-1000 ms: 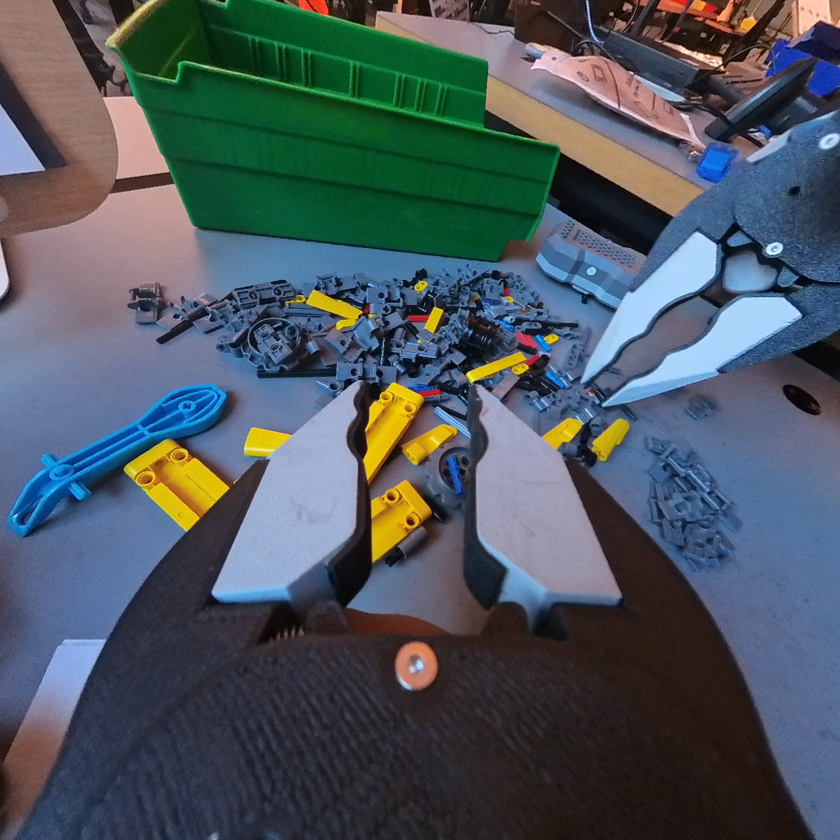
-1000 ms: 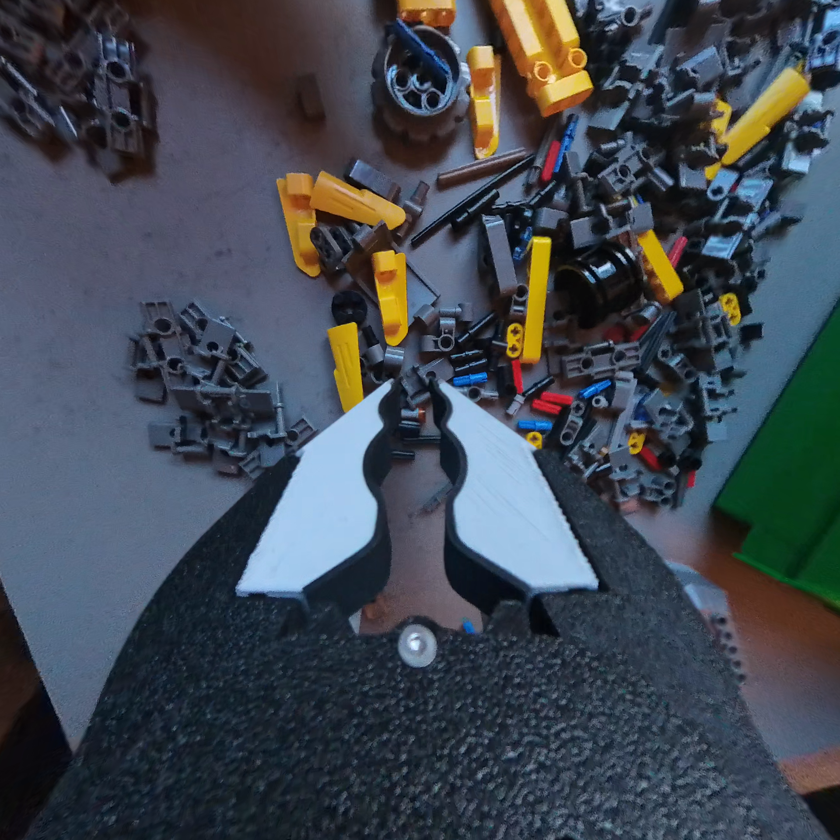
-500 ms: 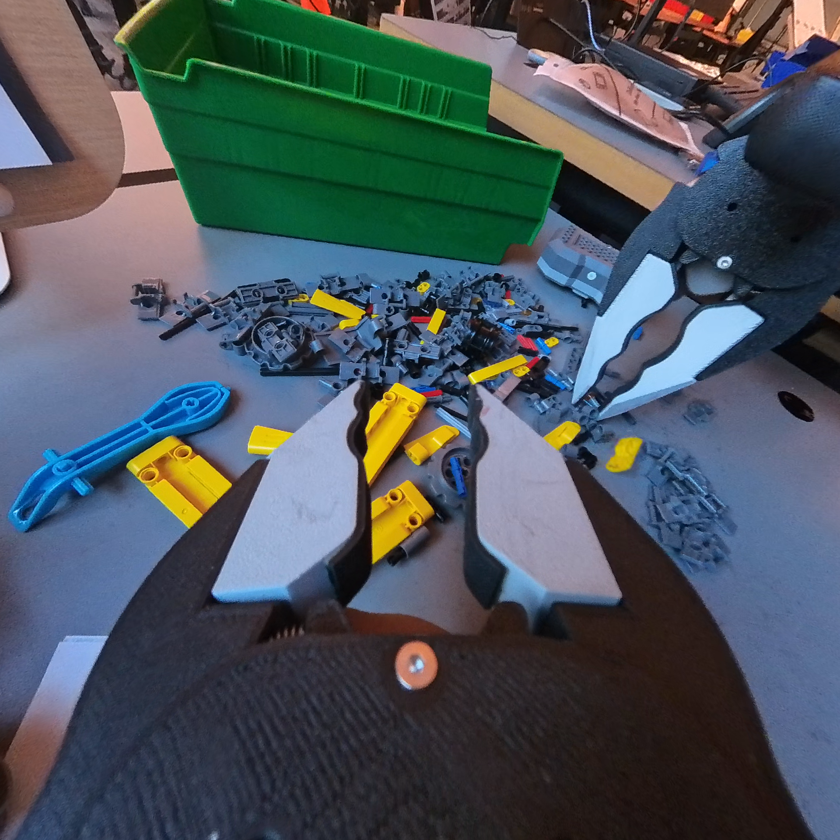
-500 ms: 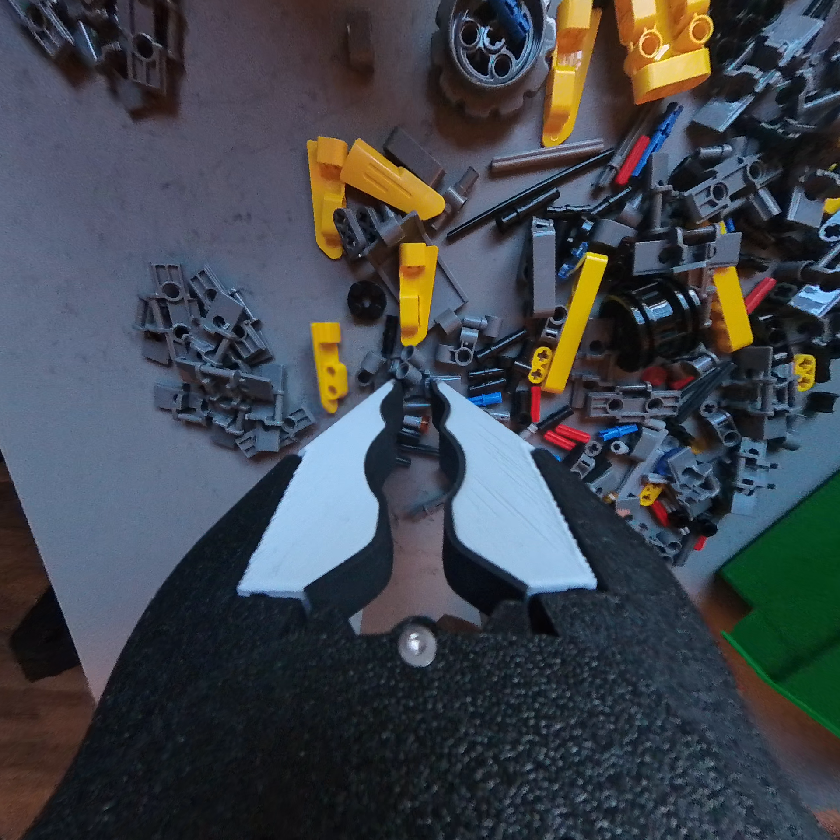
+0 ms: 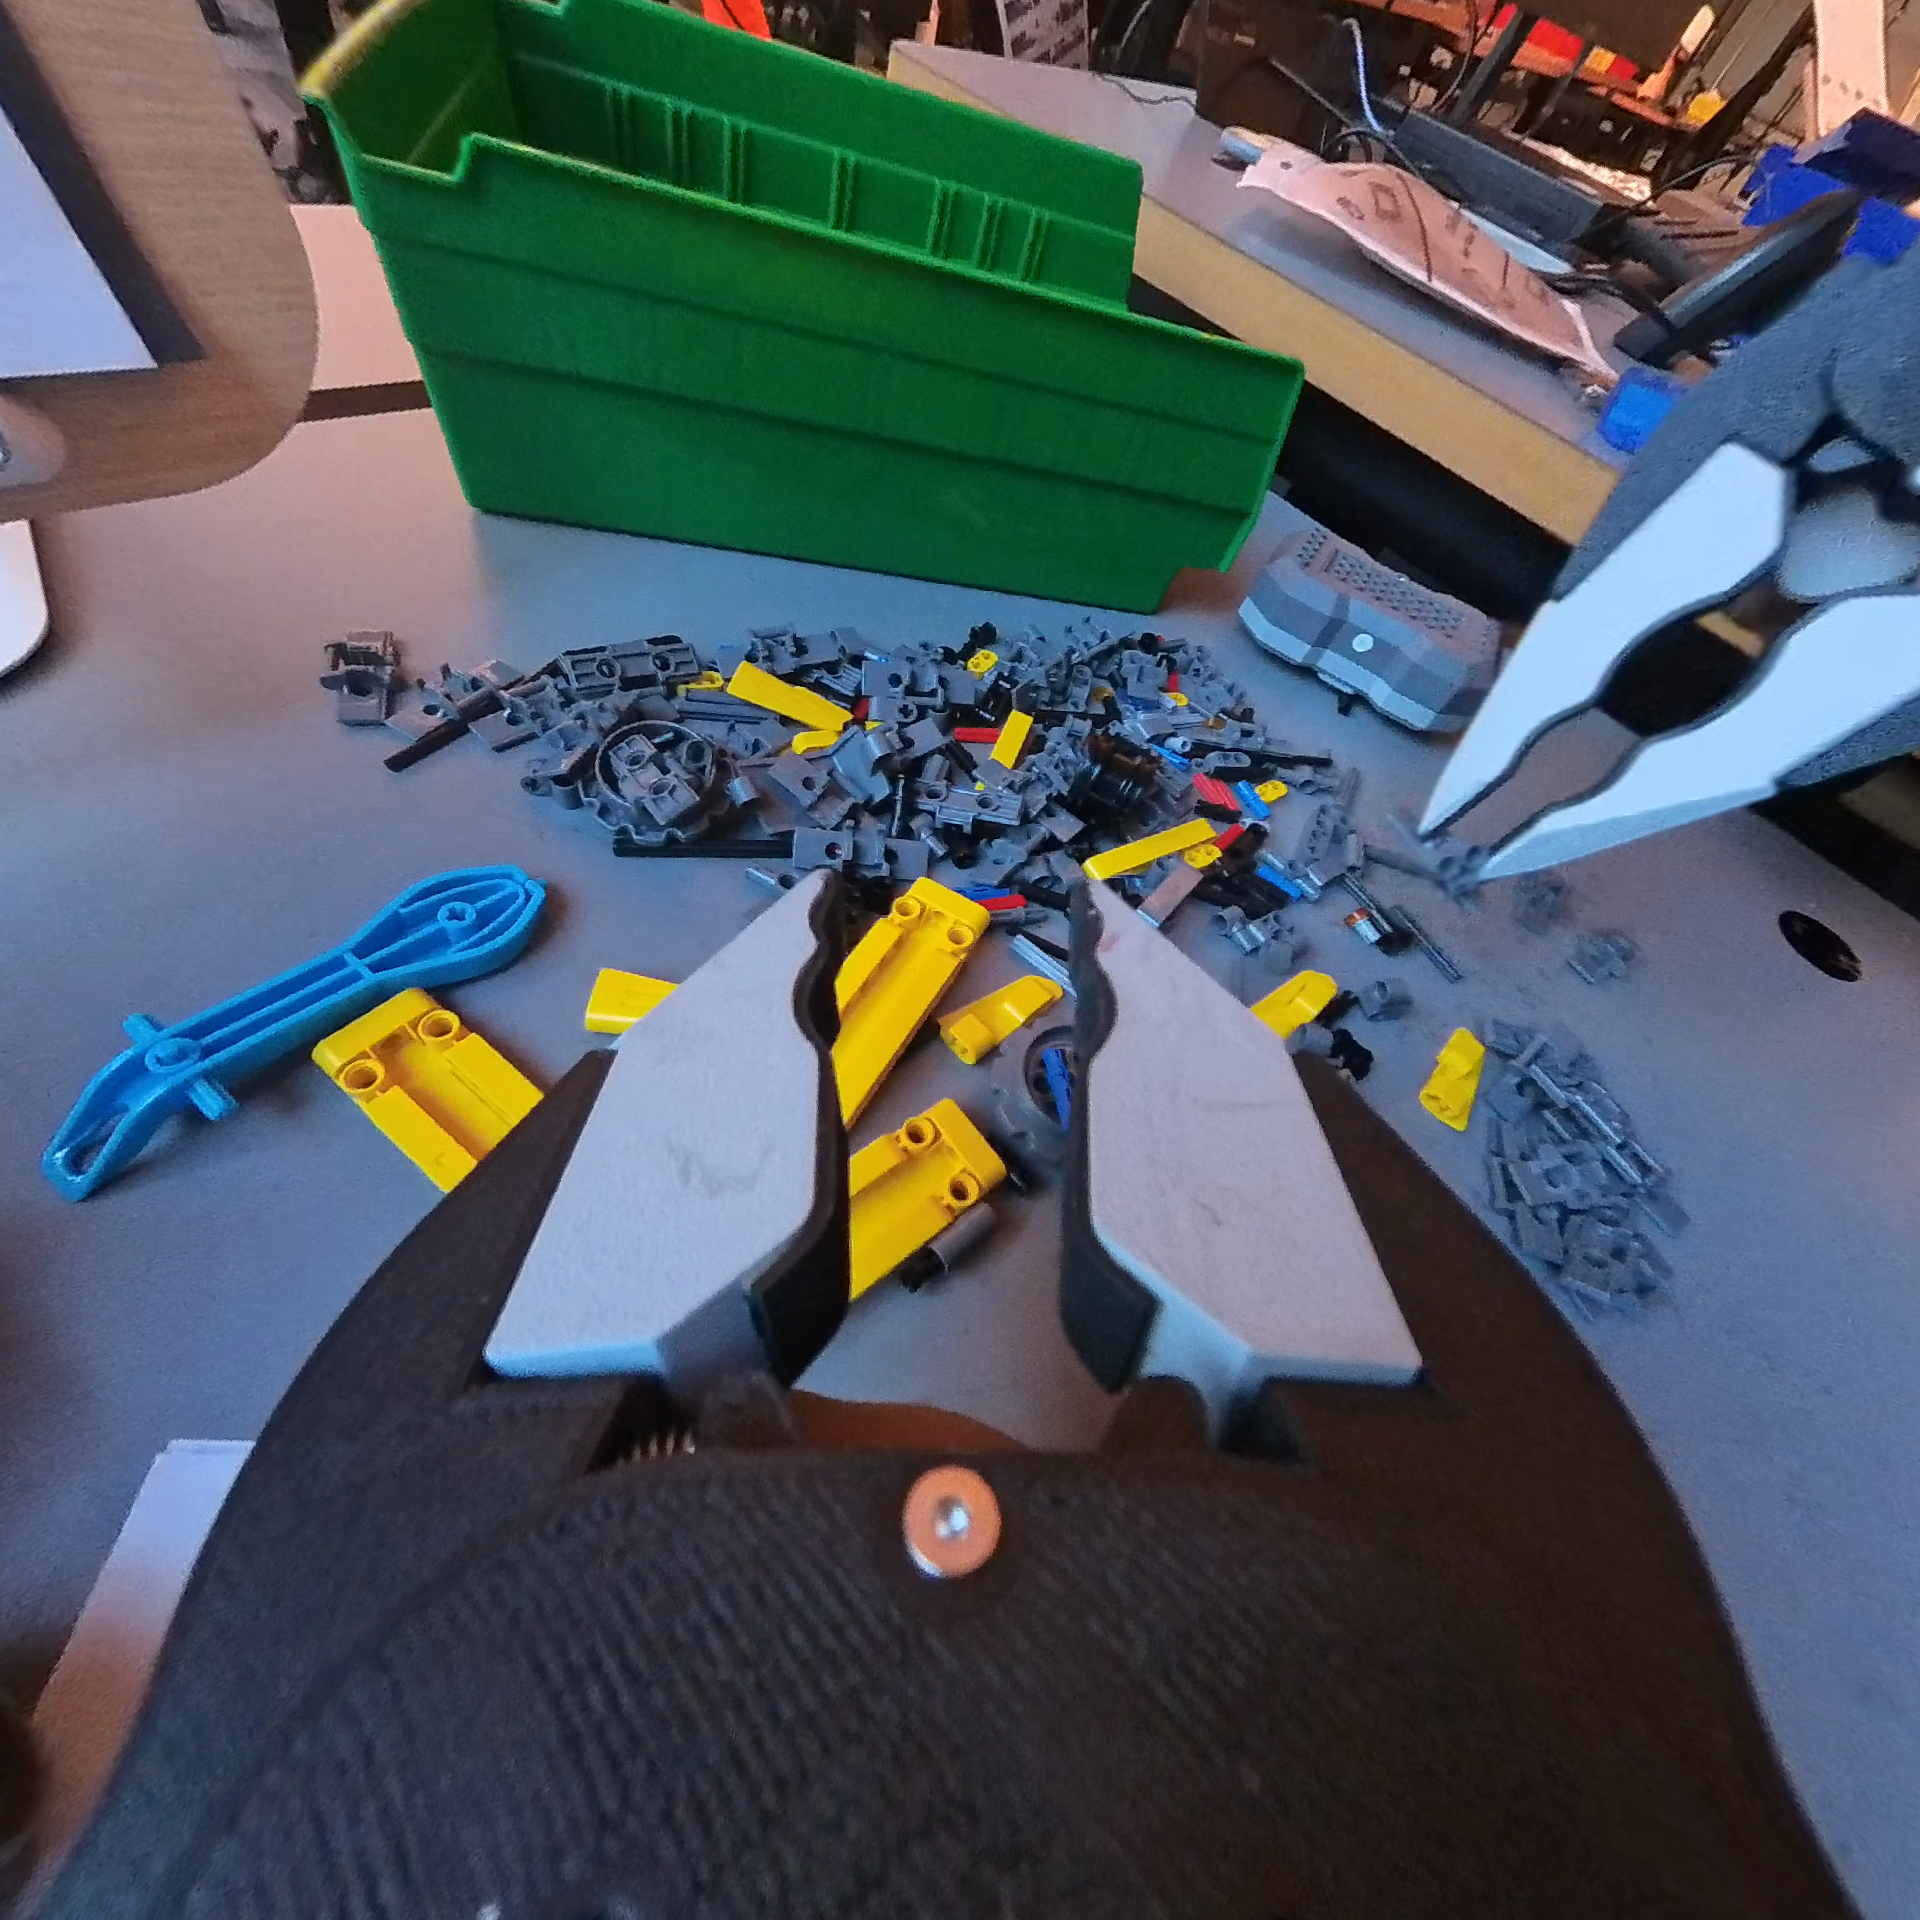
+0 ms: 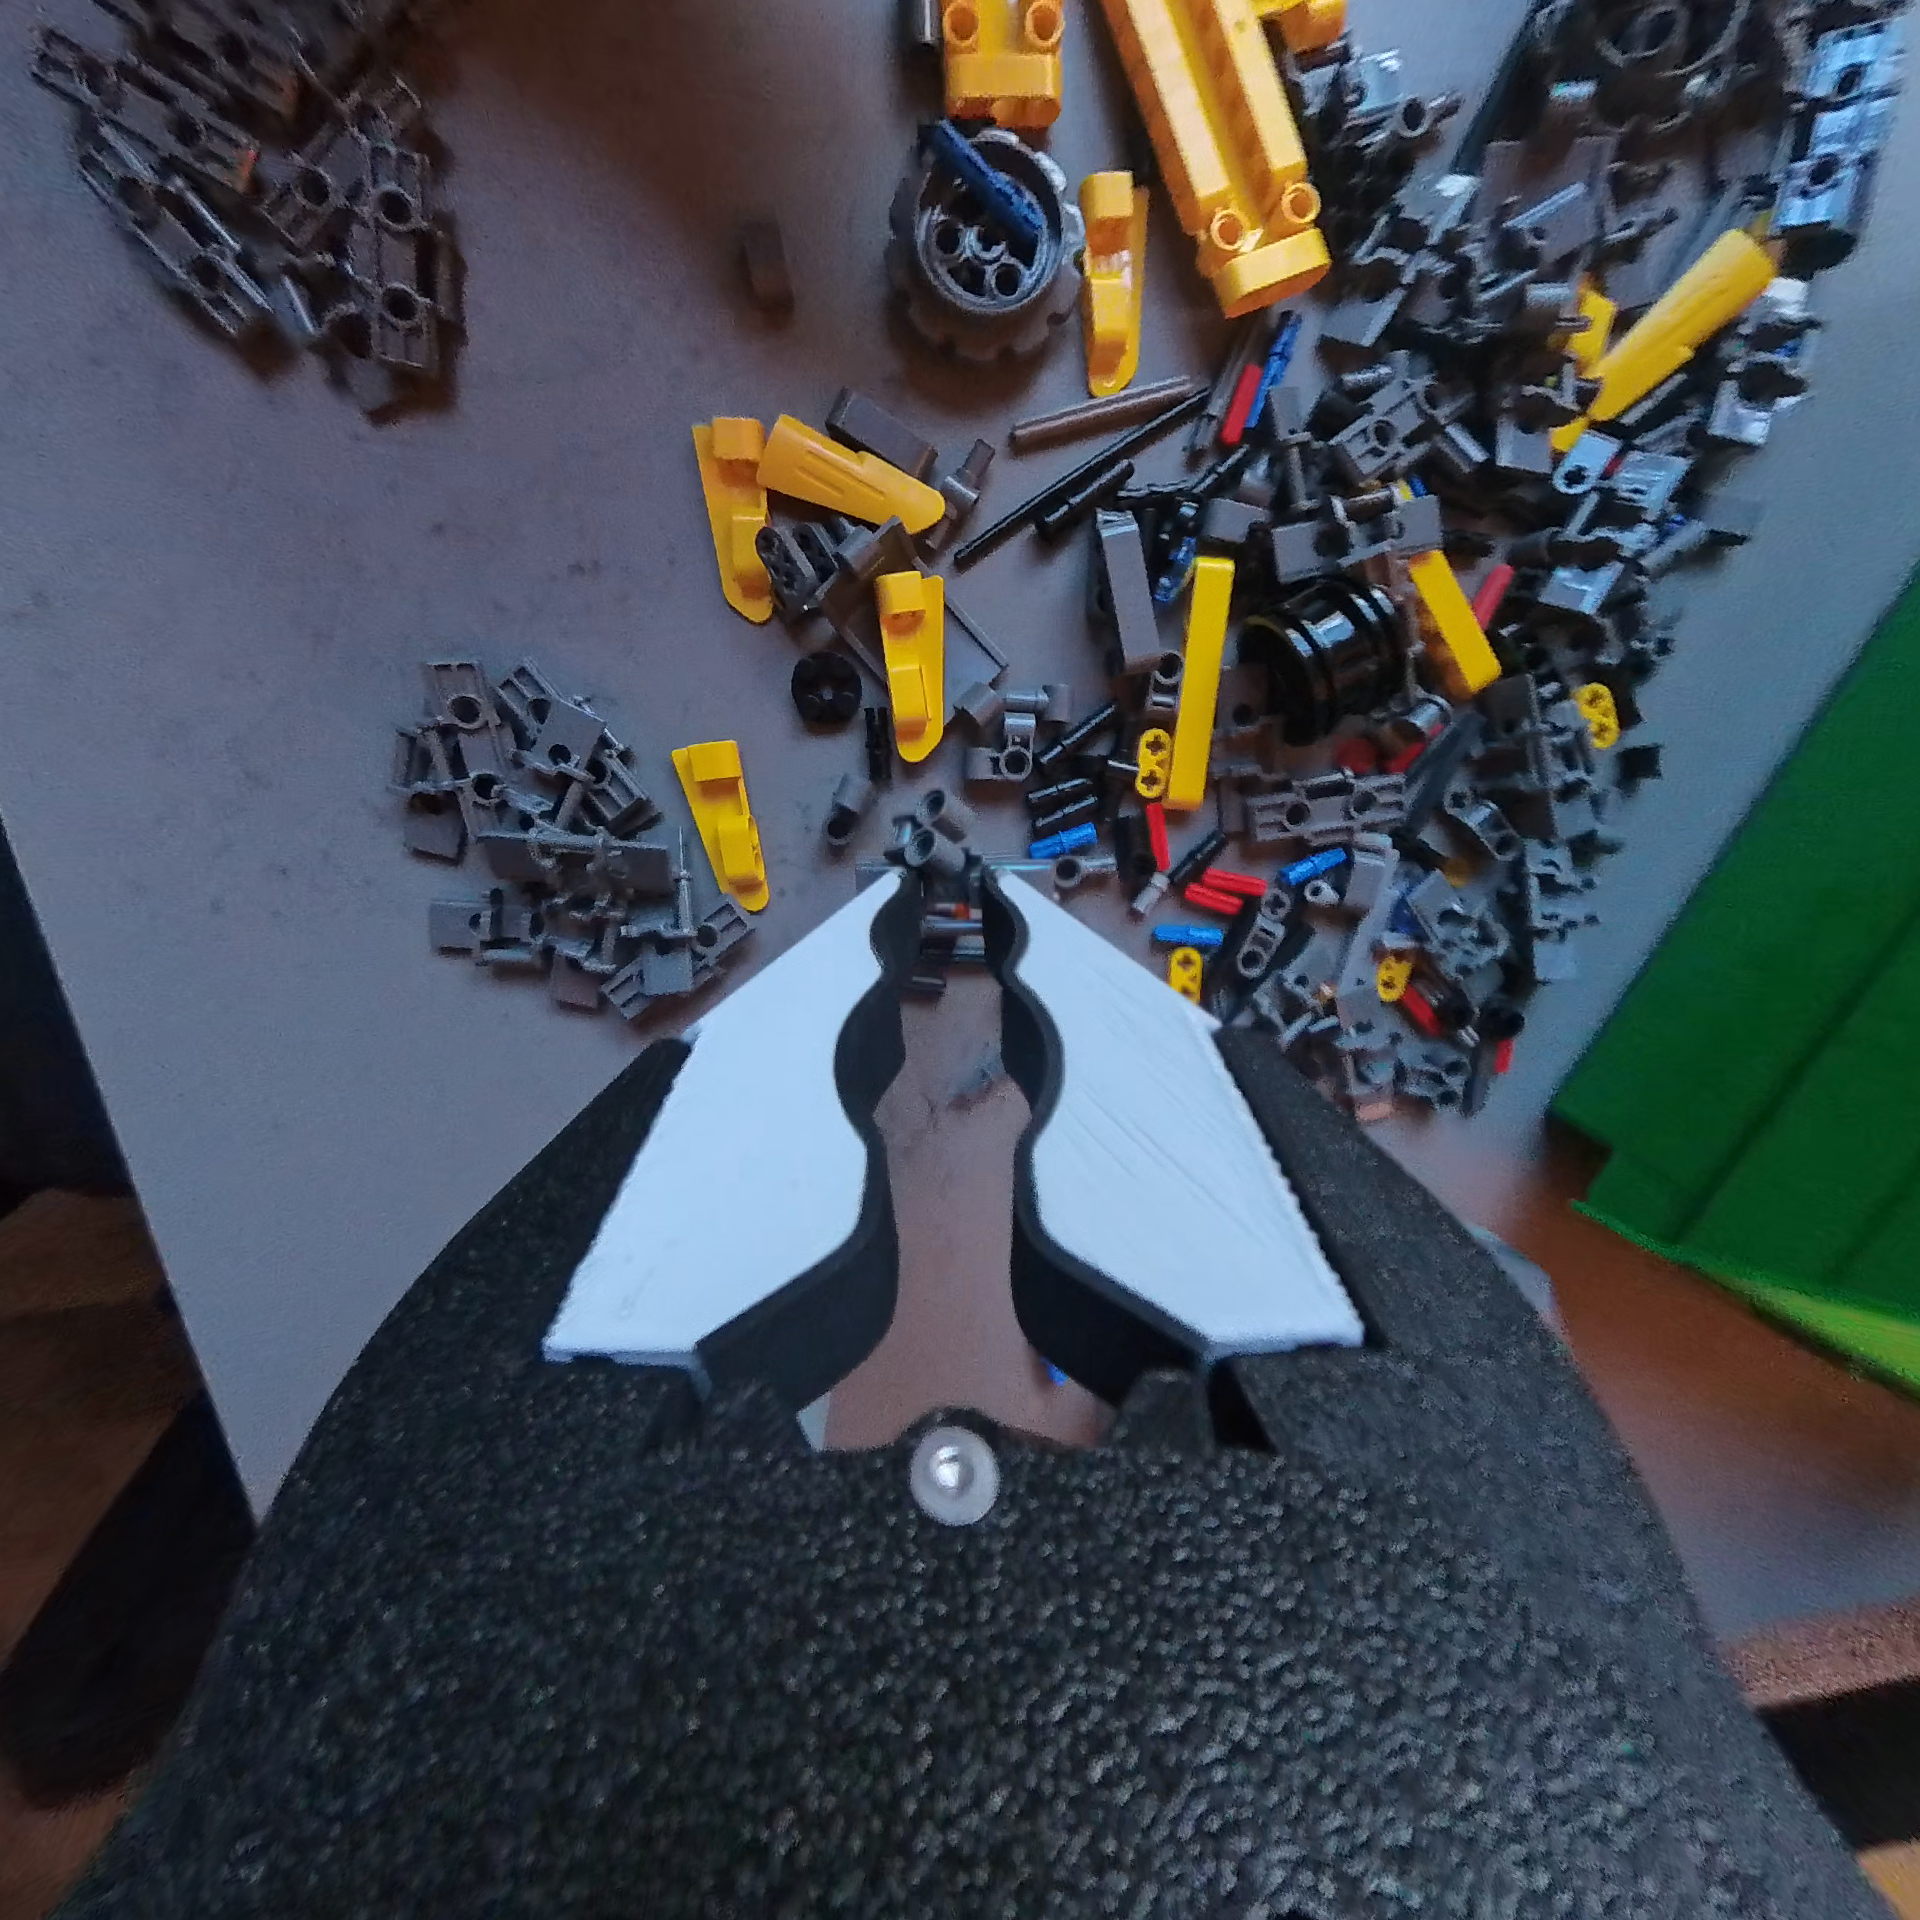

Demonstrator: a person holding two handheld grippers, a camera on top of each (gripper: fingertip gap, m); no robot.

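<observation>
The right gripper (image 6: 940, 883), white ribbed fingers in a grainy black shell, has its tips pinched on a small grey connector (image 6: 935, 840) at the edge of the mixed plastic pile (image 6: 1351, 675), beside a yellow wedge (image 6: 724, 816) and a heap of flat grey pieces (image 6: 551, 842). The left gripper (image 5: 948, 902), matte grey with wavy black pads, hovers with fingers apart above yellow beams (image 5: 904, 971). A ribbed green bin (image 5: 831, 343) stands behind; a blue tool (image 5: 281, 1013) lies left. No legible writing.

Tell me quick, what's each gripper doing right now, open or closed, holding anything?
Left gripper: open, empty, above the yellow pieces.
Right gripper: shut on a small grey connector, lifted at its tips.
</observation>
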